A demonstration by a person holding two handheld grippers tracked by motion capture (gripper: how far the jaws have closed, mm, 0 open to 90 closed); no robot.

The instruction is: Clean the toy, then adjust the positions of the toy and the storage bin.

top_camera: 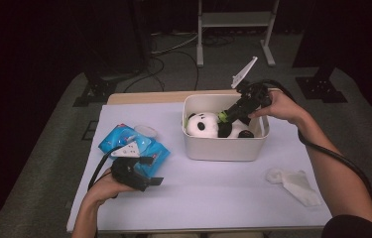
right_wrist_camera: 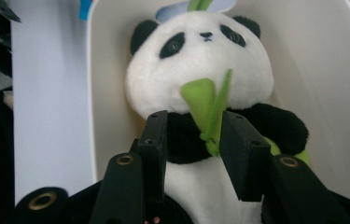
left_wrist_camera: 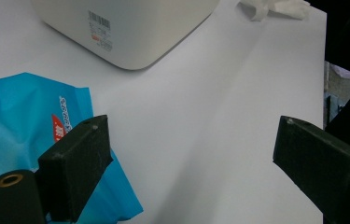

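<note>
Soft fuzzy plush panda (right_wrist_camera: 200, 79) w/ felt leaf, in rounded white bin (top_camera: 223, 148).

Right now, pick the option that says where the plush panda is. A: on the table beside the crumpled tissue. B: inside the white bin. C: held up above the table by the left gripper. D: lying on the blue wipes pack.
B: the plush panda lies inside the white bin, with the right gripper reaching in over its chest, as the right gripper view also shows.
</note>
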